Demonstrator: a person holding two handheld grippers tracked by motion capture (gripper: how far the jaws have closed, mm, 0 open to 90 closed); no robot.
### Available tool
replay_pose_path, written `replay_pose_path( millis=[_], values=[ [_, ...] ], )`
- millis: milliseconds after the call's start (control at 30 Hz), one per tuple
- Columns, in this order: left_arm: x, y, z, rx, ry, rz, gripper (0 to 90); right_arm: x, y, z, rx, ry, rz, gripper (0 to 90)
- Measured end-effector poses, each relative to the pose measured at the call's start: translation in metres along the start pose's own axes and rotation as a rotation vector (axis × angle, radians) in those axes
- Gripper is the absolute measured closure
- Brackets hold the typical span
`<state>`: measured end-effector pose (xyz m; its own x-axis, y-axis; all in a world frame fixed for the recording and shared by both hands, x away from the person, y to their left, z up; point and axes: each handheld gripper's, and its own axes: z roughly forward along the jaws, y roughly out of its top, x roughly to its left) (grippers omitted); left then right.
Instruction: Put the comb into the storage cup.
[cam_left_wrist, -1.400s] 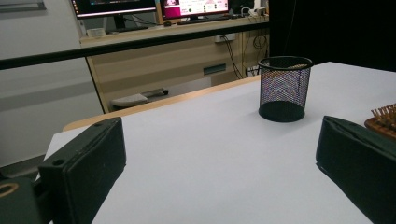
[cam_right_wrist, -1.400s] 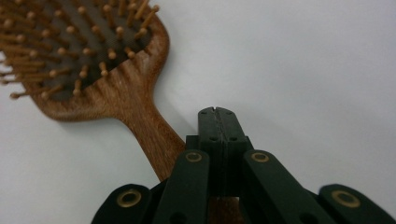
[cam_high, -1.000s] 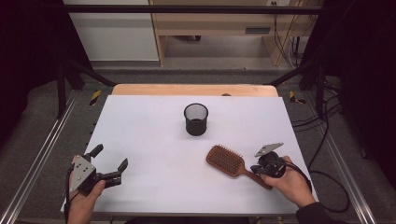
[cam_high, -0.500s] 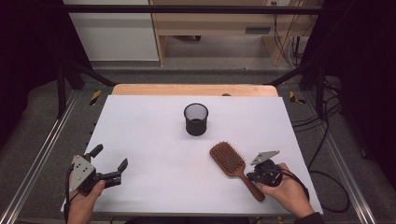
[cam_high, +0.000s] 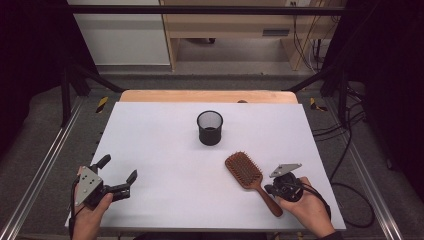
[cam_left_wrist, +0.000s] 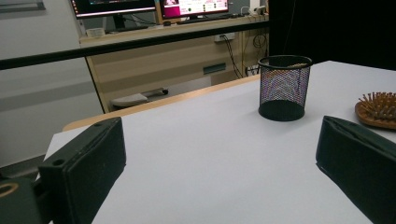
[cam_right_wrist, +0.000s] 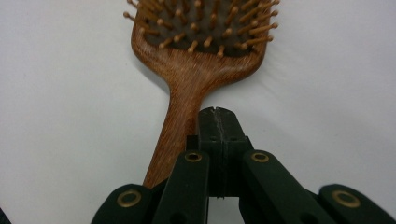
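Hairbrush, wooden, lies flat on the white worktop, bristles up, at the near right. Head points toward the far left, handle runs back toward my right hand. In the right gripper view the brush shows a dark cushion with pale wooden pins; the handle passes down the left side of my jaws.

My right hand-held gripper sits at the handle's near end. From its own camera the right hand-held gripper has both jaws pressed together, pad against pad, nothing between them. The closed tip lies just beside the handle, on its right; whether it touches the wood I cannot tell. It grasps nothing.

My left hand-held gripper is at the near left corner of the worktop, well apart from the brush, jaws spread wide and empty. Its own view shows the left hand-held gripper aimed across the bare surface.

Black mesh cup stands upright around the middle of the worktop, beyond the brush head and apart from it. From the left gripper view the cup appears empty, as far as the mesh lets me see, with the brush edge at its right.
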<state>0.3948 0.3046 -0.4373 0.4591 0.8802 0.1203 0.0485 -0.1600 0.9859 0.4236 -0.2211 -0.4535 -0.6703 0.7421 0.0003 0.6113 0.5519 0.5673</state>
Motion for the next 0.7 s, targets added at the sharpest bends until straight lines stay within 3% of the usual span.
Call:
replay_pose_path(
  millis=[300, 500, 700],
  values=[
    [0.000, 0.000, 0.000, 0.000, 0.000, 0.000, 2.0, 0.010, 0.003, -0.018, -0.089, -0.017, 0.037, 87.5],
    [0.000, 0.000, 0.000, -0.001, 0.001, -0.002, 2.0, 0.014, 0.007, -0.018, -0.101, -0.021, 0.044, 67.7],
    [0.000, 0.000, 0.000, 0.000, 0.000, -0.003, 2.0, 0.014, 0.011, -0.013, -0.082, -0.044, 0.057, 36.8]
  ],
)
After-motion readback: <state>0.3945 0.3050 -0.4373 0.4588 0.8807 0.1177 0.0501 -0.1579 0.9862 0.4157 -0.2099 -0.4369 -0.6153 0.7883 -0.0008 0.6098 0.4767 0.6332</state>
